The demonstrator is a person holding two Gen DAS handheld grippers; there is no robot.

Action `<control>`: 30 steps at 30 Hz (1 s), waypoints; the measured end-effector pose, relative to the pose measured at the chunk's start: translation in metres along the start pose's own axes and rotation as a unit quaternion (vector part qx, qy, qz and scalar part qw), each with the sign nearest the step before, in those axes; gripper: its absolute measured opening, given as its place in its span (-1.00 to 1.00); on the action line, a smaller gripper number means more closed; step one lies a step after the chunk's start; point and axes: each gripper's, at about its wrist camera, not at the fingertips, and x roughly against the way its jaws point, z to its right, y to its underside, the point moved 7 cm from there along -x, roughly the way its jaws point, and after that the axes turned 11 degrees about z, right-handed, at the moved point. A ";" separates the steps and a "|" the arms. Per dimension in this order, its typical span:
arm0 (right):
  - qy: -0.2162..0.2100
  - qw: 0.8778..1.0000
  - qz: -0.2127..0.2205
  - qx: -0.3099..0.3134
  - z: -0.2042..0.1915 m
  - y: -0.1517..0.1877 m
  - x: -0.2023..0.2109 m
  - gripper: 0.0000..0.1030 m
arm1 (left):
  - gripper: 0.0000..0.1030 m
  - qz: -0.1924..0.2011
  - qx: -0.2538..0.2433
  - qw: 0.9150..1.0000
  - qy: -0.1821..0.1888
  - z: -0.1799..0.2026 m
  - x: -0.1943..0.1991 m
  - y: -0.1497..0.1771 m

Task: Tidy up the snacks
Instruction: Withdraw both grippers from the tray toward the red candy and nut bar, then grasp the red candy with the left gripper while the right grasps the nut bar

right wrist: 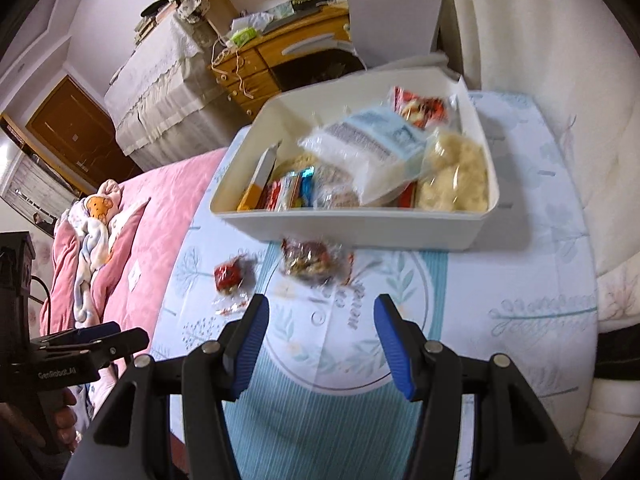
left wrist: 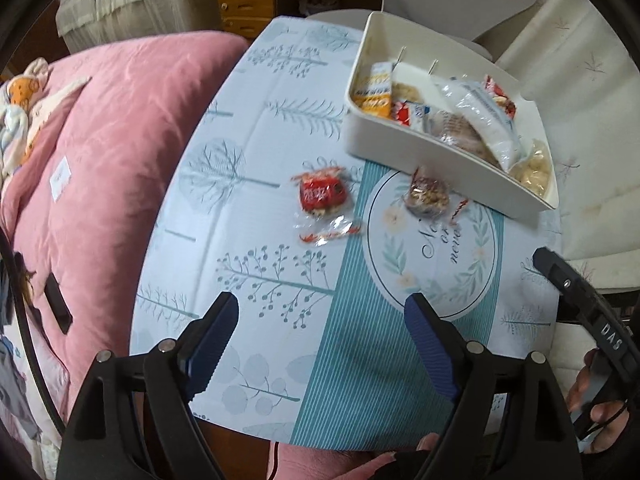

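Two wrapped snacks lie on the patterned tablecloth (left wrist: 280,344): a red-wrapped one (left wrist: 322,196) (right wrist: 228,274) and a clear-wrapped brown nutty one (left wrist: 428,196) (right wrist: 310,262). Just behind them stands a white bin (left wrist: 384,140) (right wrist: 360,228) holding several snack packets. My left gripper (left wrist: 322,310) hangs open above the cloth, nearer than the red snack, with nothing between its fingers. My right gripper (right wrist: 320,308) is open too, empty, just short of the brown snack. The left gripper (right wrist: 92,338) also shows at the left edge of the right wrist view.
A pink quilt (left wrist: 120,152) with a stuffed toy (right wrist: 96,216) covers the bed left of the table. A wooden desk with drawers (right wrist: 248,68) stands behind. Pale cushioned fabric (right wrist: 560,80) rises on the right. A hand (left wrist: 600,400) holds the other gripper at right.
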 end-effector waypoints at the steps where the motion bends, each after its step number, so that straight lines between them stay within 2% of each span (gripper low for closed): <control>1: 0.002 1.000 -0.009 0.000 -0.001 0.004 -0.005 0.07 | 0.63 -0.004 0.003 1.000 0.003 -0.002 -0.004 0.001; 8: 0.010 0.999 -0.046 -0.026 -0.009 0.025 -0.029 0.07 | 0.63 -0.043 0.002 0.999 0.006 -0.017 -0.039 0.001; 16: 0.045 0.994 -0.068 -0.076 -0.025 0.045 -0.063 0.07 | 0.63 -0.068 -0.008 0.997 0.040 -0.024 -0.088 -0.007; 19: 0.061 0.992 -0.058 -0.096 -0.032 0.051 -0.074 0.07 | 0.63 -0.068 -0.008 0.996 0.053 -0.028 -0.105 -0.010; 25: 0.114 0.989 -0.012 -0.096 -0.037 0.048 -0.091 0.07 | 0.63 -0.023 0.017 0.996 0.080 -0.037 -0.125 -0.026; 30: 0.160 0.984 0.011 -0.074 -0.034 0.040 -0.105 0.07 | 0.63 -0.026 0.017 0.995 0.099 -0.031 -0.145 -0.030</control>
